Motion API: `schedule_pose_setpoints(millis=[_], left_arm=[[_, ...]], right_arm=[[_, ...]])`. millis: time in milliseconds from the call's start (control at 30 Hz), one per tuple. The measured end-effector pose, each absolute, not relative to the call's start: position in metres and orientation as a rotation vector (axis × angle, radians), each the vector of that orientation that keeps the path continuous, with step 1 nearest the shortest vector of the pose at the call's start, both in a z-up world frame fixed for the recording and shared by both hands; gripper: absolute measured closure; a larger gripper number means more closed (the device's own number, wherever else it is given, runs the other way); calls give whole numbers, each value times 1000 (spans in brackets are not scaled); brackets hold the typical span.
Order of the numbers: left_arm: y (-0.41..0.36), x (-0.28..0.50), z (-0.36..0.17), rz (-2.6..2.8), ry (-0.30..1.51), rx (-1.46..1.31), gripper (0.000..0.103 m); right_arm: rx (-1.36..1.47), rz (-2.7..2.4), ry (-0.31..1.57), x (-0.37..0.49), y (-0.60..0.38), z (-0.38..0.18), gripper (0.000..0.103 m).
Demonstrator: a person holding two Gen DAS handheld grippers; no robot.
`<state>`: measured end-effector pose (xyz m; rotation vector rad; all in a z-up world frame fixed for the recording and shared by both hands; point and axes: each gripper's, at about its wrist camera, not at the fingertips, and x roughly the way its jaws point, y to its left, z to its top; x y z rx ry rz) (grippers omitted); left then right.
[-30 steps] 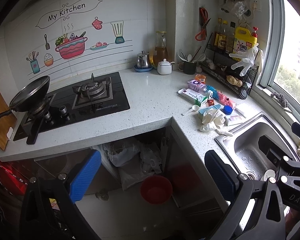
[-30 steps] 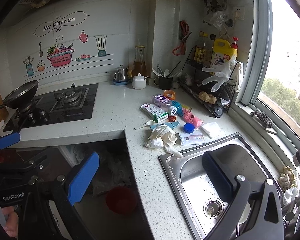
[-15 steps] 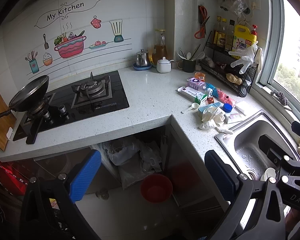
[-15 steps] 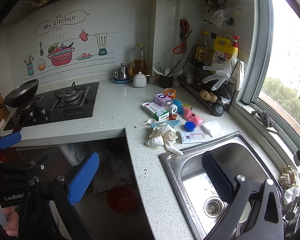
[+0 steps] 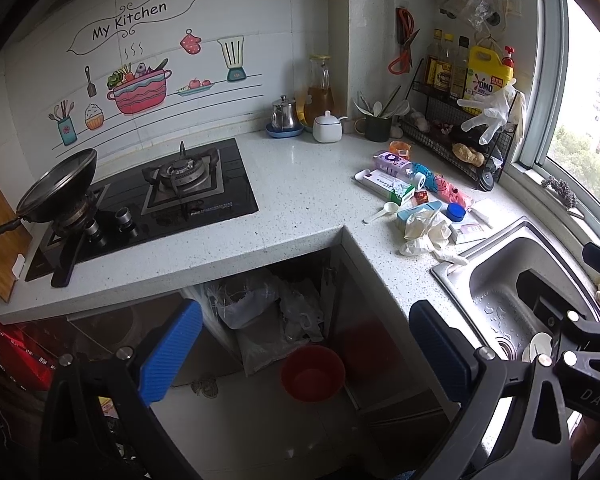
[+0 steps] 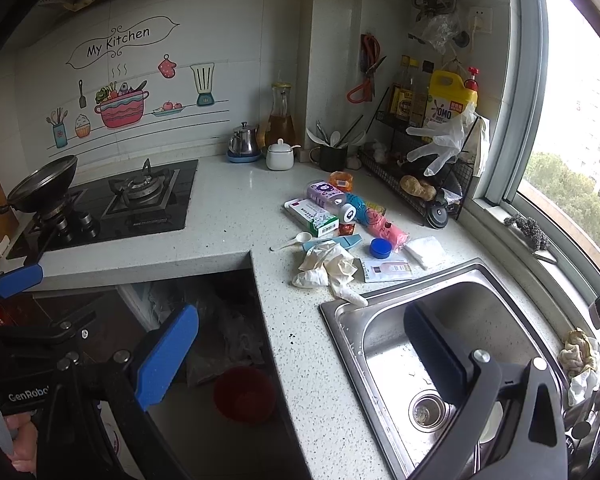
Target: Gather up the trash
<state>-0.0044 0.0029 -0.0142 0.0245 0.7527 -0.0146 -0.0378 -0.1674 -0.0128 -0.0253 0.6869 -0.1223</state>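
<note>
Kitchen corner with litter beside the sink.

Left wrist view: the left hand-held gripper [image 5: 304,356] is spread, holding nothing, above the floor and red bin [image 5: 313,372] under the speckled L-shaped desk [image 5: 300,196]; the trash pile [image 5: 424,208] lies along the desk's right arm, by the sink [image 5: 512,280].
Right wrist view: the right hand-held gripper [image 6: 300,360] is spread, holding nothing, over the sink's near edge; the crumpled glove [image 6: 328,268] touches the sink rim.
</note>
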Motion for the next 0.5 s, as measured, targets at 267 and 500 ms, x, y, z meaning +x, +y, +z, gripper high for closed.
schedule_pose_setpoints(millis=[267, 500], left_arm=[[0, 3, -16, -38, 764, 23, 0], [-7, 20, -17, -71, 778, 48, 0]], right_arm=[[-33, -130, 689, -37, -169, -13, 0], [-22, -146, 694, -31, -175, -15, 0]])
